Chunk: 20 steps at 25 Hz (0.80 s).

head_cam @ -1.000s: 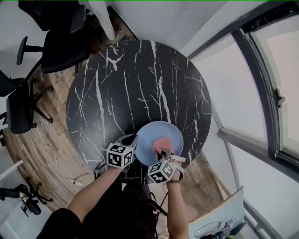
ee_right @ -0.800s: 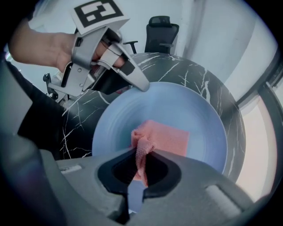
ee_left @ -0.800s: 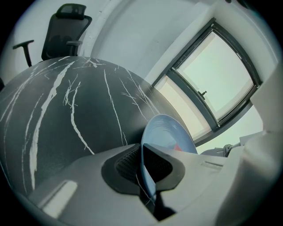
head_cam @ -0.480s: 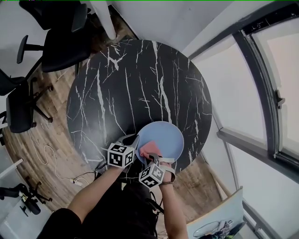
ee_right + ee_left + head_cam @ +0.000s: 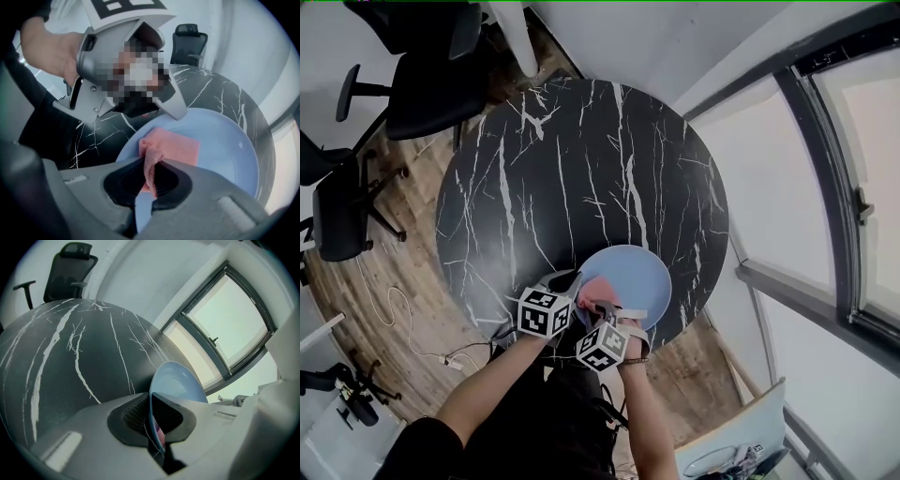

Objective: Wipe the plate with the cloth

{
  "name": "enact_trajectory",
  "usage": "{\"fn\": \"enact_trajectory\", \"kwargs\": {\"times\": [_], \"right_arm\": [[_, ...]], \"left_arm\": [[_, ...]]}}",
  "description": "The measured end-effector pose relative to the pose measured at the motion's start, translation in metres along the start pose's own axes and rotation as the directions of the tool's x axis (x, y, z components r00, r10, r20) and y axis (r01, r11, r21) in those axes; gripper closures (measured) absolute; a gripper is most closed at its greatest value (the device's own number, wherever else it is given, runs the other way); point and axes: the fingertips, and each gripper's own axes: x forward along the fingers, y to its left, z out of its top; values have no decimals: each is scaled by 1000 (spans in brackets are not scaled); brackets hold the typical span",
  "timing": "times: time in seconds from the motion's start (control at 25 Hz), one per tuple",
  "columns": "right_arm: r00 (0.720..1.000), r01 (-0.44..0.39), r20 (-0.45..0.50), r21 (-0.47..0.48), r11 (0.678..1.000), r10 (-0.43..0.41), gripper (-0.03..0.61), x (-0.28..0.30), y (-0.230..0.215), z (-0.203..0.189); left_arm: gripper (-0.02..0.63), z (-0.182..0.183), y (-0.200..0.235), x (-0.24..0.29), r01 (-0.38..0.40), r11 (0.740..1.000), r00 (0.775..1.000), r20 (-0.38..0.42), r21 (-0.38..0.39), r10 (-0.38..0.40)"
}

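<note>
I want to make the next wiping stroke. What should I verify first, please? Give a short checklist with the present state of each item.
1. Left tongs shut on the plate rim: ok.
2. Right tongs shut on the cloth: ok.
3. Cloth lies on the plate: ok.
4. Room between cloth and left tongs: not ok, they are close together.
5. Plate flat on the table: cannot tell.
</note>
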Motion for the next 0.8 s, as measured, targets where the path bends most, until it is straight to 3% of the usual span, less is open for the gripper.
{"fn": "enact_trajectory", "kwargs": {"times": [0.8], "right_arm": [[993,74,74,187,980,-89,560,-7,-76,17]], "left_arm": [[593,0,0,0,4,1000,1000,-5,10,-4]]}}
